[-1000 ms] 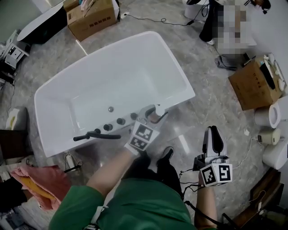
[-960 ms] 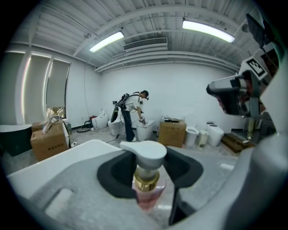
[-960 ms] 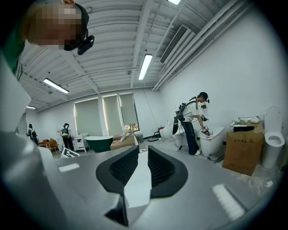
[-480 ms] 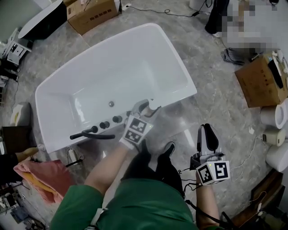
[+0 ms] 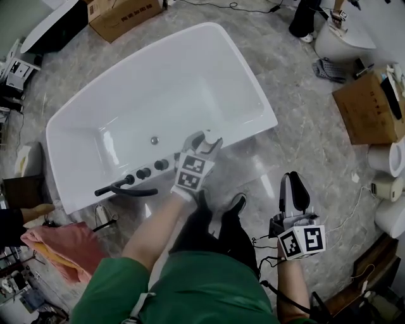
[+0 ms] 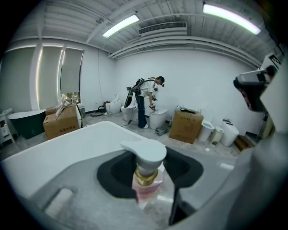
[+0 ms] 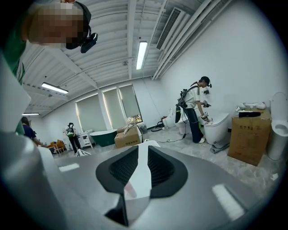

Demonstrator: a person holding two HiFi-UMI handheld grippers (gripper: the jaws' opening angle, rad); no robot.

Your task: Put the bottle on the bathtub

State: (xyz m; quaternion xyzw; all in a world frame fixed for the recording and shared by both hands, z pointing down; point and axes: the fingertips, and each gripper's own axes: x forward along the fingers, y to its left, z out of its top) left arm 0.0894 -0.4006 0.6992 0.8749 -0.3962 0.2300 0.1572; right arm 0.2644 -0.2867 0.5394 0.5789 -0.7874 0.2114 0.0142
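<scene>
Under you the grey marbled floor (image 5: pixel 316 133) fills the head view, with a cardboard box (image 5: pixel 366 107) at the right edge, another carton (image 5: pixel 120 12) at the top left beside a dark tub (image 5: pixel 54 28), and a white toilet (image 5: pixel 342 41) at the upper right. In your left gripper view, white walls (image 6: pixel 211 76) rise to a ribbed ceiling (image 6: pixel 67 18) with strip lights (image 6: pixel 120 25), and tall windows (image 6: pixel 71 76) glow at the left.
</scene>
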